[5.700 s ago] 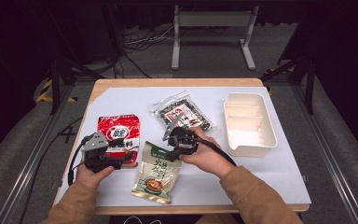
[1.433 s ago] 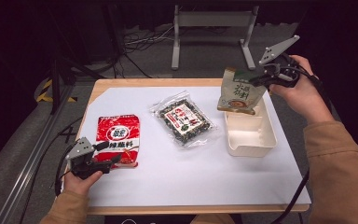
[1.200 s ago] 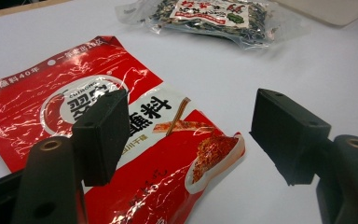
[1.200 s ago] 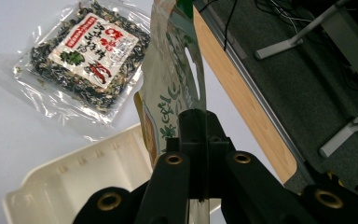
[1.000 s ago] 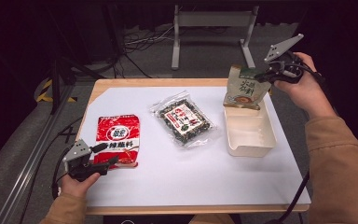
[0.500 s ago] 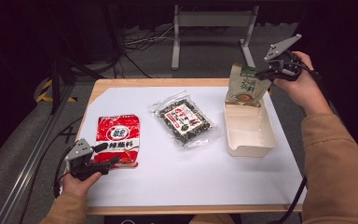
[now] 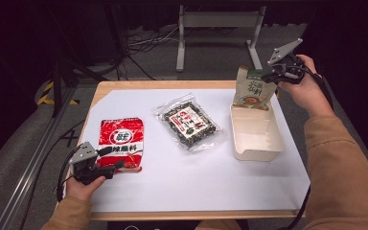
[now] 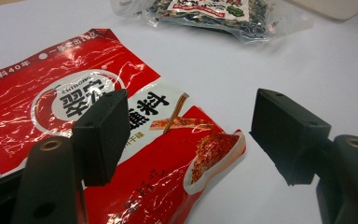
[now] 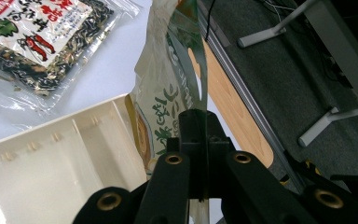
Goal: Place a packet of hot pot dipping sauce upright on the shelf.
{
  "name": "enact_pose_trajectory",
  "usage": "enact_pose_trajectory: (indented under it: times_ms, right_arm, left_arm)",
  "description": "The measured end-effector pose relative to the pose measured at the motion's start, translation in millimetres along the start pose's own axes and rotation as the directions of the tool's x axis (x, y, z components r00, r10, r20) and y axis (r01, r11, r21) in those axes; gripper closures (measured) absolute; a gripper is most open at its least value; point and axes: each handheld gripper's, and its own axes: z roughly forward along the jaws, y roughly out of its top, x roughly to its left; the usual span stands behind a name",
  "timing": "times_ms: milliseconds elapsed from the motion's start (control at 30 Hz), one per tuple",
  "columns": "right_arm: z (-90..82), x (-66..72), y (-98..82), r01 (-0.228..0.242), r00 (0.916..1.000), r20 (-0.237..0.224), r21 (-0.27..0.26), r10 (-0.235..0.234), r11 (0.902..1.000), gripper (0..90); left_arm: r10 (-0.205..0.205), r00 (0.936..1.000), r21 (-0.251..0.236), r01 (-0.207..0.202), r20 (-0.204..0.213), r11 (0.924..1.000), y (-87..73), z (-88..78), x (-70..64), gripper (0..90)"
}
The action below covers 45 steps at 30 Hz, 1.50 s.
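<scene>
Looking across our white-covered table [image 7: 182,177] in a dark room, we see the right claw [image 7: 274,76] clamped on the green pouch [image 7: 250,88], upright at the cream tray's [image 7: 261,148] far end. Our left claw [image 7: 111,165] gapes wide over the red packet [image 7: 120,143] near left, the clear spice bag [image 7: 189,122] lying between.

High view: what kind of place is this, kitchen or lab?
Likely a lab recording setup, not a kitchen: a wooden table under a white sheet, dark surroundings, loose floor cables, and a metal stand behind.
</scene>
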Motion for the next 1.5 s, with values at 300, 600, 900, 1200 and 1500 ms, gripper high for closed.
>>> enact_pose_trajectory:
  times_ms: [300, 600, 900, 1200, 1500]
  right_arm:
    - [8.3, -0.4, 0.8, 0.011, 0.9998, 0.019, 0.023, -0.011, 0.9997, 88.9]
    - [15.8, 2.6, 1.1, 0.026, 0.9997, 0.002, 0.042, -0.026, 0.9988, 88.8]
    - [25.9, 6.6, -3.7, 0.016, 0.9997, -0.017, 0.047, -0.015, 0.9988, 88.7]
    - [36.7, 10.4, -9.6, -0.004, 0.9993, -0.037, 0.075, 0.006, 0.9972, 88.2]
    - [43.1, 10.9, -20.7, -0.053, 0.9970, -0.053, 0.086, 0.058, 0.9949, 85.5]
  left_arm:
    - [-0.004, 1.0000, 0.001, 0.004, -0.004, 1.0000, -0.7, -0.6, 0.0, 28.6]
    - [-0.004, 1.0000, 0.002, 0.004, -0.003, 1.0000, -0.6, -0.3, 0.2, 28.6]
    - [-0.002, 1.0000, 0.002, 0.002, -0.001, 1.0000, -0.2, -0.1, 0.2, 28.6]
    - [-0.008, 1.0000, 0.006, 0.008, 0.004, 0.9999, 0.0, 0.5, -0.5, 28.6]
    - [-0.008, 1.0000, 0.004, 0.008, 0.005, 1.0000, 0.4, 1.2, -0.6, 28.6]
